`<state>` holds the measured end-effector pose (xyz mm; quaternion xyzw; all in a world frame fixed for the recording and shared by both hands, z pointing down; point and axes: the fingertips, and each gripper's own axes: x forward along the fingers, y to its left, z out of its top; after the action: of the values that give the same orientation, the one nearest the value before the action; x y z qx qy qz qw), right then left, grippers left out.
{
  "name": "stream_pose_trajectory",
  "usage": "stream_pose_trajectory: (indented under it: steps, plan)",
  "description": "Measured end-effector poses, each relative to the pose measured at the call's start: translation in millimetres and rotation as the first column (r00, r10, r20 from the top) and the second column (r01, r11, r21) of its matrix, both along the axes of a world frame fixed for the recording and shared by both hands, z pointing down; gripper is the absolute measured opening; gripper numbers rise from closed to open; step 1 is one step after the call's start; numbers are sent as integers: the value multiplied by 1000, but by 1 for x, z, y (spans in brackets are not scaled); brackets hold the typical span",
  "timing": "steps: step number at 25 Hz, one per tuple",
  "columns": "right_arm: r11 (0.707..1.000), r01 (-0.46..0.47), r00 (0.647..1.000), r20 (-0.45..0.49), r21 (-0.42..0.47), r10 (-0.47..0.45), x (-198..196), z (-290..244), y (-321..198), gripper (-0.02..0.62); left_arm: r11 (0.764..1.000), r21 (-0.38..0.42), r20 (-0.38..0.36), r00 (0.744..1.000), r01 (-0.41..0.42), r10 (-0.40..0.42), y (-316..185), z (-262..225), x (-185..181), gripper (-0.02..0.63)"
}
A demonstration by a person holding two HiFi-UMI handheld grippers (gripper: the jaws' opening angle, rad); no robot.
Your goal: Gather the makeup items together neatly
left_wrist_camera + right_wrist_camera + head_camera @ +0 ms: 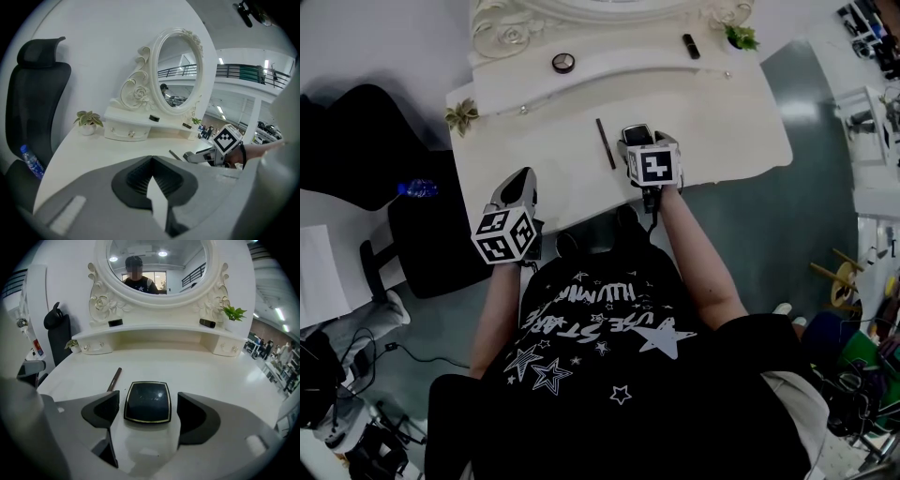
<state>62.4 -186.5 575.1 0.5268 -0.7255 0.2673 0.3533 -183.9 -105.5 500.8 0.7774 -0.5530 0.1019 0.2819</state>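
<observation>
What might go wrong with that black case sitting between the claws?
The compact lies flat on the table, loose between the open jaws of the right gripper; closing on its thin, glossy edges might let it skid or pop out. The pencil lies just beside one jaw and may get nudged.

Blk tee (581,412) w/ white stars

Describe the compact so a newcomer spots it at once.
On the white vanity table below the oval mirror, the compact lies flat between the open jaws of the right gripper. Unlike the thin brown pencil beside it, it is a square black case edged in gold.
</observation>
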Motion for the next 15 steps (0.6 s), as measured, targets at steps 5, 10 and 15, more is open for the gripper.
stream_pose_trajectory:
  steps: [5,10,15]
  plan:
    - [998,29,999,26,61,-31,-7,-28,-16,449,999,9,-11,999,34,-34,-3,-2,-7,2]
    - [986,76,994,66,146,-87,-31,-60,-40,465,997,26,-24,997,75,-74,-5,-8,-16,2]
    - [964,149,982,80,222,-170,-72,-89,-63,466,991,50,-24,992,125,-123,-8,-13,-34,2]
